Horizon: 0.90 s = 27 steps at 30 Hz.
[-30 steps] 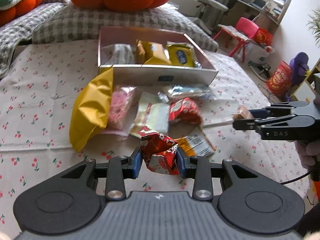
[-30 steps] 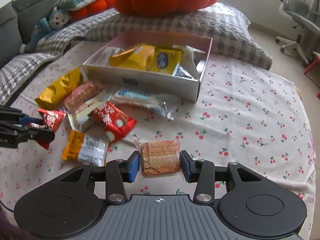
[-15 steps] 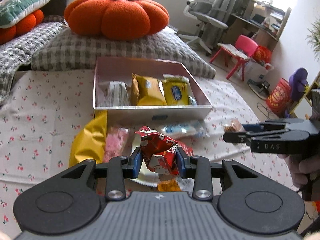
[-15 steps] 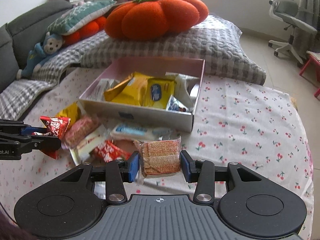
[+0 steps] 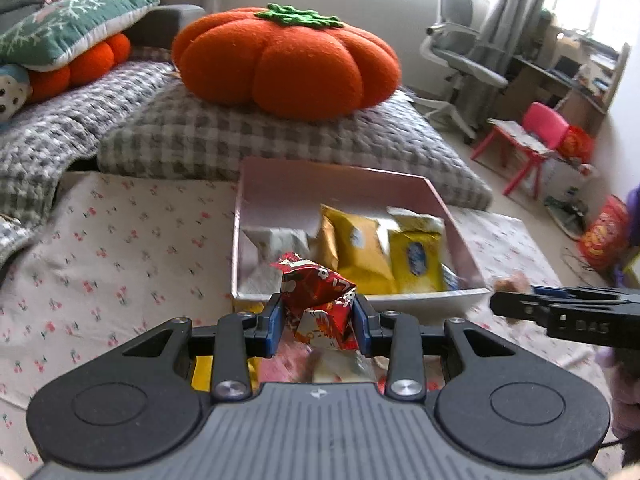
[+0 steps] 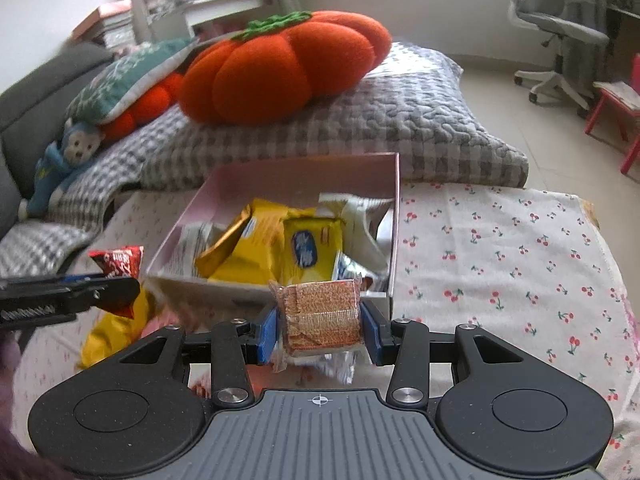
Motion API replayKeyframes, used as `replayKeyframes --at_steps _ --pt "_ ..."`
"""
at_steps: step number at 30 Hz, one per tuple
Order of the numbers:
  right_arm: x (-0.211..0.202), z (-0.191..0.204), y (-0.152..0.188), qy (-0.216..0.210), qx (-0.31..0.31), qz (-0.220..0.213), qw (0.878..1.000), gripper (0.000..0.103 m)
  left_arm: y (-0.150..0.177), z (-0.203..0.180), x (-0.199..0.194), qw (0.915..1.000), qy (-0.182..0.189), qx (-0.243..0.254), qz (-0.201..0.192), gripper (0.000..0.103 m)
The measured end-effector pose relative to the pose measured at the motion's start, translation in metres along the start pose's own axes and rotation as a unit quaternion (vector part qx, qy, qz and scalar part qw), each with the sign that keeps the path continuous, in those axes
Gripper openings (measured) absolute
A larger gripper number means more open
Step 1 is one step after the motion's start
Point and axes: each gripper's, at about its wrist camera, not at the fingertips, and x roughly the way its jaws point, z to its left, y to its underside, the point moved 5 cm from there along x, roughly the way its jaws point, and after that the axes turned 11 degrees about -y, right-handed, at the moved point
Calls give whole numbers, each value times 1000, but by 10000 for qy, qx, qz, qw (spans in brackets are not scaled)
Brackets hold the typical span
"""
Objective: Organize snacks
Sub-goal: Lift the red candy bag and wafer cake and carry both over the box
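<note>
Cherry-print cloth (image 6: 500,240) covers the soft surface below a plush orange pumpkin cushion (image 5: 288,60). Glossy yellow packets fill the pink cardboard box (image 5: 460,236). Left gripper (image 5: 318,320) clamps a crinkled red wrapper (image 5: 316,300); right gripper (image 6: 320,326) clamps a square cracker pack (image 6: 320,312), both before the box.

An orange pumpkin cushion (image 5: 288,60) sits at upper centre on a grey checked pad (image 5: 224,140). At upper left, a green patterned pillow (image 5: 68,28) lies over a smaller orange cushion (image 5: 80,68). A grey office chair (image 5: 460,56) and a pink child's chair (image 5: 540,128) stand at upper right. A blue plush monkey (image 6: 60,168) lies at left. A cherry-print cloth (image 6: 500,248) covers the lower right.
</note>
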Motion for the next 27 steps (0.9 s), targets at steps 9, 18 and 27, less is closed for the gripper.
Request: replayKeyframes --at_steps 9,18,27 --pt "20 -15 -21 -12 642 -212 9977 42 -13 3 36 9984 -67 -405 376 33" --pt "45 -28 -24 43 1108 -143 9937 42 -15 -5 55 9973 -137 -459 559 32" --pt "59 -22 -21 13 1009 0 9949 42 -15 2 69 9961 -136 -682 540 32"
